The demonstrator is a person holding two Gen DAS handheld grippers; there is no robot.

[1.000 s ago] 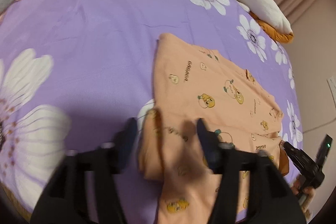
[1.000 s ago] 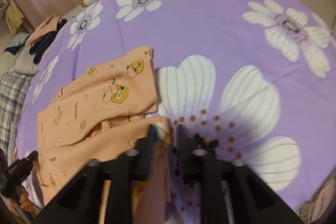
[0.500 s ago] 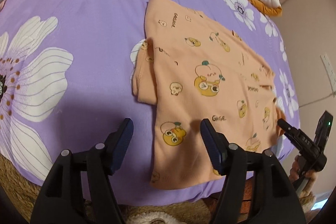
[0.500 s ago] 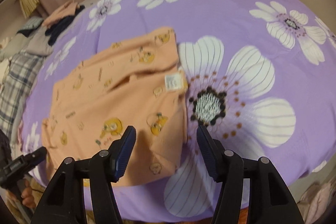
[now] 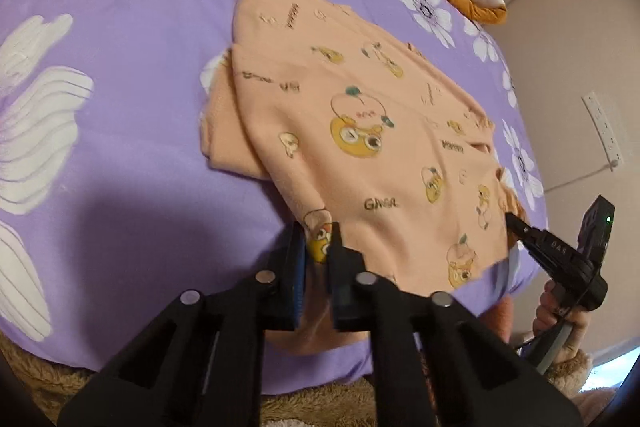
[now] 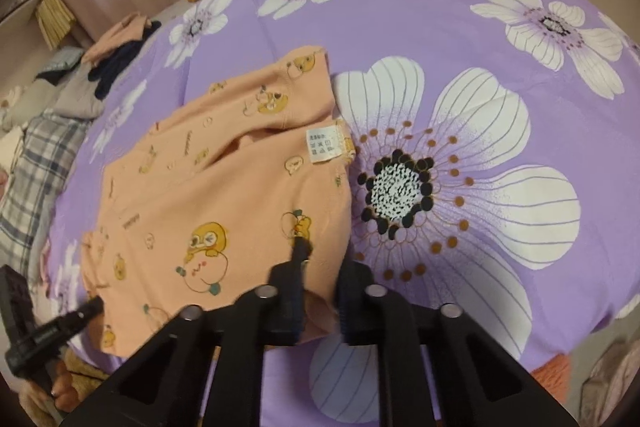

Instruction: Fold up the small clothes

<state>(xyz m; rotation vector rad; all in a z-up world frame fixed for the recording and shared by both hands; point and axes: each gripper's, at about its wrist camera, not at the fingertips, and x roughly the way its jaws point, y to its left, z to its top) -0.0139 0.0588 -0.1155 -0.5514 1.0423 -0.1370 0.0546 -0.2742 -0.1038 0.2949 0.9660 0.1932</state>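
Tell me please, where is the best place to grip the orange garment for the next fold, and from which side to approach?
Grip the orange garment at its near hem, one corner per gripper, coming from the bed's near edge. That hem lies flat and free there. The left gripper and right gripper have just closed on it.

The peach garment (image 5: 360, 131) is soft matt knit cloth with printed cartoons; a white woven label (image 6: 323, 145) sits at its edge. Under it, the purple flowered sheet (image 5: 132, 27) is smooth thin cloth. Beside the sheet's near edge lies shaggy tan plush (image 5: 304, 403).
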